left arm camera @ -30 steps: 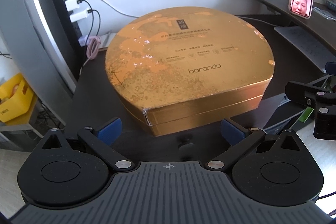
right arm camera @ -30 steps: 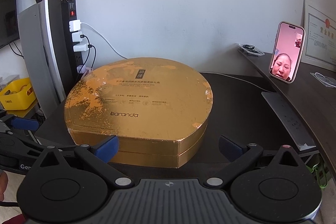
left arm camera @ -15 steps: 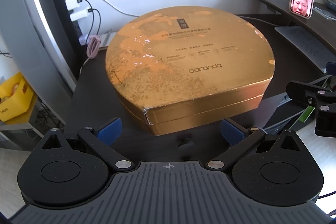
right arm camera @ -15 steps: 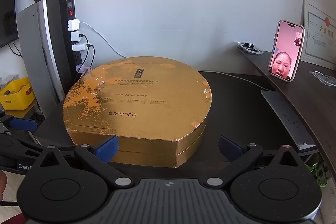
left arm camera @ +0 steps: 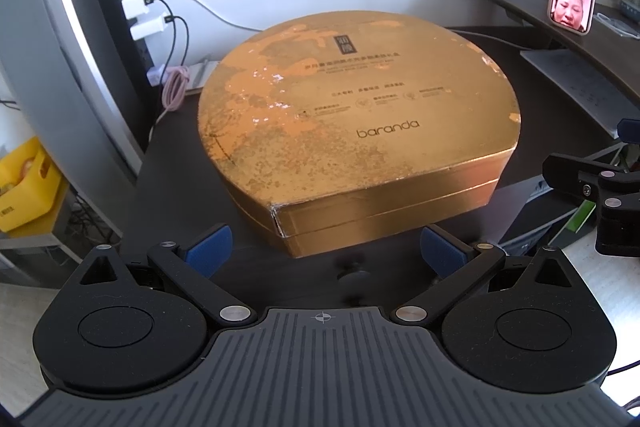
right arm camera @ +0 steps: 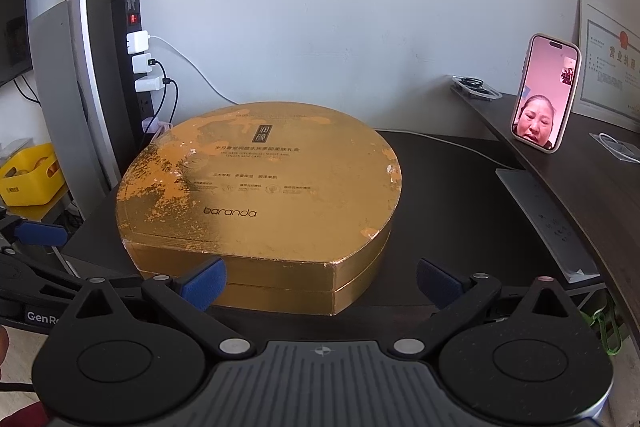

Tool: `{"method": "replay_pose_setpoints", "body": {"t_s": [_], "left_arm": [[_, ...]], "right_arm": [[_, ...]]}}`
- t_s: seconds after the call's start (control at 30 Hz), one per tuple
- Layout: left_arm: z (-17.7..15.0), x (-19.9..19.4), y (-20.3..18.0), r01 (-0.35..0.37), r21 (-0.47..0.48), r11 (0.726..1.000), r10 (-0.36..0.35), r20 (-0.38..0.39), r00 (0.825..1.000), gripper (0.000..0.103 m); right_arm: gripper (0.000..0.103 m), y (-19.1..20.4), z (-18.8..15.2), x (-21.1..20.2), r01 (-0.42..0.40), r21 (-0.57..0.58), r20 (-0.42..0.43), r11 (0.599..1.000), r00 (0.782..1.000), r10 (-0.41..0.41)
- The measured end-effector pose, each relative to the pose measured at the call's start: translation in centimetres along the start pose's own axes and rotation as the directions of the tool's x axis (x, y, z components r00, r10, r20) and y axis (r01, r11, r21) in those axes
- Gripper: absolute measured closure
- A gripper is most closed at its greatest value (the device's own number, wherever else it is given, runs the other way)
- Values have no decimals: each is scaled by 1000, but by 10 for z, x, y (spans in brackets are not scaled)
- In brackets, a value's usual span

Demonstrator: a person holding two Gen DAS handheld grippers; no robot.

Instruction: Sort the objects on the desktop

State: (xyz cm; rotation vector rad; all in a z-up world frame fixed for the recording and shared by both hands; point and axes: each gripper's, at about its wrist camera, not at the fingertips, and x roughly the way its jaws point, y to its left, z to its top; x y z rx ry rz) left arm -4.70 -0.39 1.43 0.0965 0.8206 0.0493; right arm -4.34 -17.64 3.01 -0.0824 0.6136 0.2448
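**Gold box sitting on the dark bench, both grippers hovering**

Gold box (left arm camera: 360, 139) with its lid on is lying flat in the middle of the dark bench (left arm camera: 180, 195). Left hand-held gripper (left arm camera: 326, 245) is hanging just in front of its near corner, jaws spread wide, gripping nothing. Right hand-held gripper (right arm camera: 320, 277) is doing likewise, jaws wide apart, empty. Phone (right arm camera: 546, 93) is standing upright on the side shelf, well apart.

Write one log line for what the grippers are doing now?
left hand-held gripper: open, empty | right hand-held gripper: open, empty | gold box: lid shut, on dark desk
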Motion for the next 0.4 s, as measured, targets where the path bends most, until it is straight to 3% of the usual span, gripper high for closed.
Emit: {"method": "replay_pose_setpoints", "body": {"t_s": [0.4], "left_arm": [[-1,0,-2,7,11,1000,-7,4,1000,0]], "right_arm": [[1,1,-1,2,3,-3,-8,1000,1000,-3]]}}
